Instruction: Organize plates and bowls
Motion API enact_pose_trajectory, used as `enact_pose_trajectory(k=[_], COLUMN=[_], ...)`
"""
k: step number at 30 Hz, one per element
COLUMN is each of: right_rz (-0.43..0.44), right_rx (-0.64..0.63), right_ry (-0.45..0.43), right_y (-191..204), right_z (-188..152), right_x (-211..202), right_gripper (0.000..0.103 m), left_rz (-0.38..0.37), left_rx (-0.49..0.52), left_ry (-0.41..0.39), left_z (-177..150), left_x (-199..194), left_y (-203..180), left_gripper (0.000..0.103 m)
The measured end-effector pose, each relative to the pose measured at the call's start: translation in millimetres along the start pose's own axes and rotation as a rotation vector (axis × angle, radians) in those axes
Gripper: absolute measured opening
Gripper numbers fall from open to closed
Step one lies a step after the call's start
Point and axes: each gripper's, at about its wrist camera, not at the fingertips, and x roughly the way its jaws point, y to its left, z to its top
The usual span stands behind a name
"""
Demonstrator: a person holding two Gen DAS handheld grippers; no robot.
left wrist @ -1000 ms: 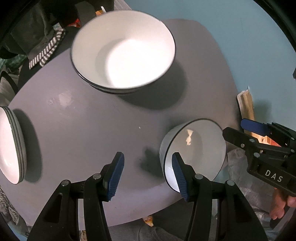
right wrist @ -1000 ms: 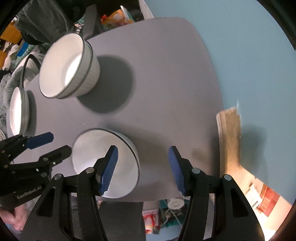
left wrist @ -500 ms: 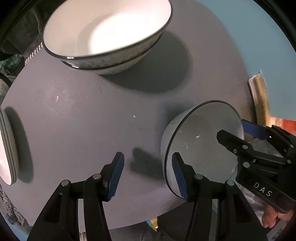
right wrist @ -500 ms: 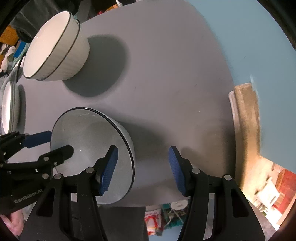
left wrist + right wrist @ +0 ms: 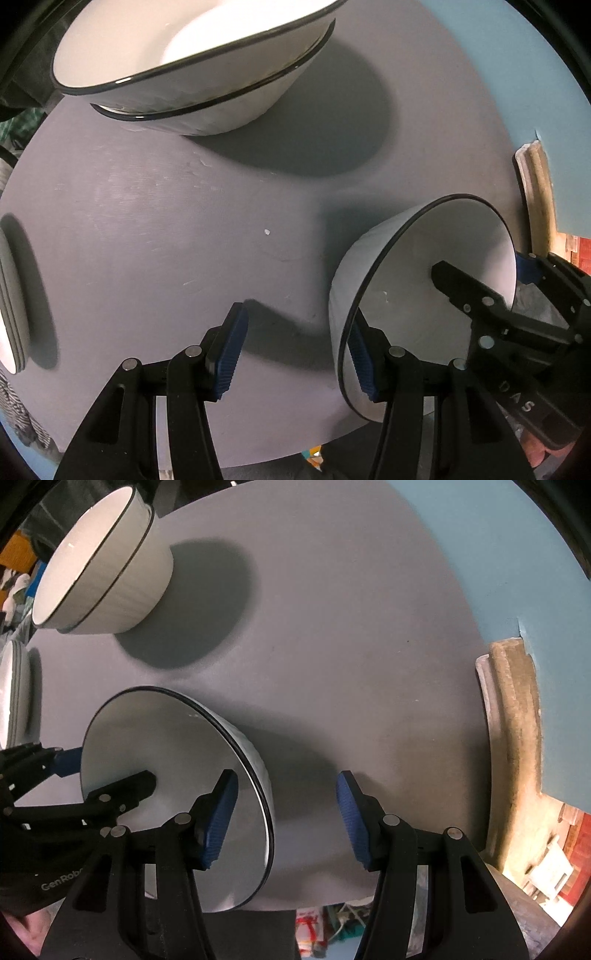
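Note:
A small white bowl with a black rim (image 5: 436, 280) (image 5: 159, 746) sits near the front edge of the grey round table (image 5: 177, 229) (image 5: 332, 627). My left gripper (image 5: 297, 354) is open, its right finger inside the bowl and its left finger outside, straddling the rim. My right gripper (image 5: 282, 818) is open too, its left finger inside the bowl and its right finger outside. Two stacked larger white bowls (image 5: 192, 62) (image 5: 99, 565) stand at the far side.
A stack of white plates (image 5: 11, 314) (image 5: 13, 690) sits at the table's left edge. A blue wall (image 5: 517, 535) lies behind the table. A beige padded object (image 5: 513, 746) leans at the right edge.
Both grippers have moved down and closer to the small bowl, each now straddling its rim. The bowl looms larger in both views.

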Motion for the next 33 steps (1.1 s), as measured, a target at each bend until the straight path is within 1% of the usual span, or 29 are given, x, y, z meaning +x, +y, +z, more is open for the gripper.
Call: enact_pose_trajectory(k=[2, 4, 6, 7, 8, 9, 11, 14, 15, 17, 19, 23, 26, 28, 29, 32, 33], right_rz=[-0.002, 0.007, 0.027, 0.036, 0.044, 0.045, 0.037, 0.035, 0.034, 0.028, 0.027, 0.031, 0.031, 0.032, 0.037, 0.051, 0.050], right_rx=[-0.001, 0.013, 0.030, 0.035, 0.037, 0.036, 0.025, 0.020, 0.019, 0.016, 0.018, 0.023, 0.030, 0.039, 0.045, 0.063, 0.061], right_ry=[-0.007, -0.017, -0.018, -0.018, -0.019, -0.021, -0.026, -0.028, -0.029, -0.031, -0.029, -0.022, -0.019, -0.015, -0.013, -0.011, -0.011], right_y=[2.5, 2.4, 1.7, 1.7, 2.4, 2.0, 9.0, 13.1, 14.5, 17.9, 18.7, 20.0, 21.3, 21.6, 12.7, 8.1, 9.0], right_z=[0.0, 1.0, 1.1, 0.9, 0.5, -0.2, -5.3, -5.8, -5.9, -5.8, -6.4, -2.4, -2.3, -1.5, 6.0, 3.9, 3.7], right_x=[0.3, -0.2, -1.3, -1.8, -2.7, -2.2, -3.7, -6.9, -7.1, -7.5, -9.2, -14.7, -16.7, -15.7, -16.5, -16.9, -18.1], right_gripper=[0.056, 0.052, 0.042, 0.039, 0.034, 0.028, 0.020, 0.010, 0.009, 0.009, 0.009, 0.007, 0.007, 0.007, 0.007, 0.006, 0.006], left_rz=[-0.007, -0.009, -0.006, -0.007, -0.016, -0.023, -0.033, -0.049, -0.054, -0.070, -0.070, -0.061, -0.037, -0.042, -0.045, -0.036, -0.031], left_rx=[-0.007, -0.012, -0.018, -0.021, -0.027, -0.032, -0.044, -0.062, -0.067, -0.081, -0.080, -0.043, -0.032, -0.035, -0.039, -0.037, -0.034], left_ry=[-0.005, -0.009, -0.014, -0.017, -0.019, -0.019, -0.018, -0.023, -0.023, -0.025, -0.030, -0.022, -0.029, -0.029, -0.032, -0.043, -0.046], left_z=[0.4, -1.0, -0.6, -1.1, -1.9, -4.3, -5.6, -8.0, -7.7, -8.0, -8.9, -6.9, -7.1, -5.5, -5.9, -6.5, -5.4], left_x=[1.2, 3.3, 3.2, 3.2, 3.1, 0.1, -3.0, -5.9, -6.0, -6.0, -9.4, -13.4, -13.9, -14.6, -16.0, -22.3, -23.1], left_y=[0.7, -0.3, 0.5, 0.5, 0.3, 2.3, 10.8, 10.2, 11.9, 14.0, 15.2, 6.9, 1.7, 0.2, 1.5, 7.3, 4.0], left_gripper=[0.055, 0.055, 0.055, 0.053, 0.047, 0.043, 0.031, 0.025, 0.024, 0.018, 0.014, 0.014, 0.014, 0.014, 0.013, 0.013, 0.013])
